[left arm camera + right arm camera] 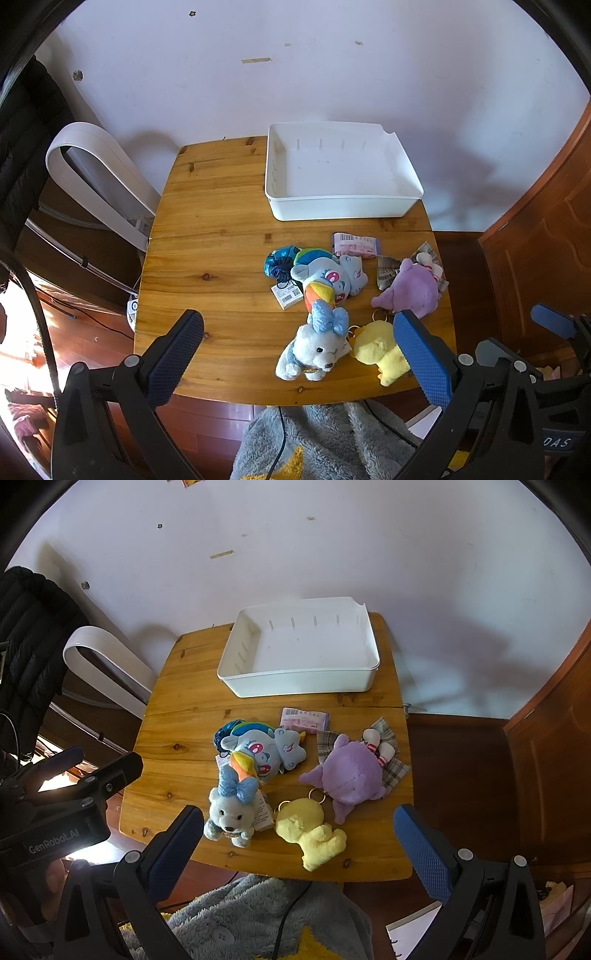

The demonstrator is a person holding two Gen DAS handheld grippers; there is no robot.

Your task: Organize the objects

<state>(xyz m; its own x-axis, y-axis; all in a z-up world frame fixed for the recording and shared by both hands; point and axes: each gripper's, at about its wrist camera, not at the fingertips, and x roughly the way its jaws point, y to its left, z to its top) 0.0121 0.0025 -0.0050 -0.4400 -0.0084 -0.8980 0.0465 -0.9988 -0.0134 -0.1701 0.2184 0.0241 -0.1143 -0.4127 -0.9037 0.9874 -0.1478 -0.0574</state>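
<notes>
Left gripper (298, 356): fingers spread wide, nothing held, poised above the near table edge
Right gripper (298, 840): fingers spread wide, nothing held, likewise above the near edge
Between the left fingers: a white bear plush (314, 350) with a blue bow is seen, touching a yellow plush (382, 349) whose side is hidden behind the right-hand pad
Just beyond the fingertips: a blue pony plush (328, 277) and a purple plush (410, 291) on plaid cloth (388, 271) are seen
Further out: a pink packet (356, 244)
Farthest: a white bin (340, 171) is set on the wooden table (214, 236), nothing in it
</notes>
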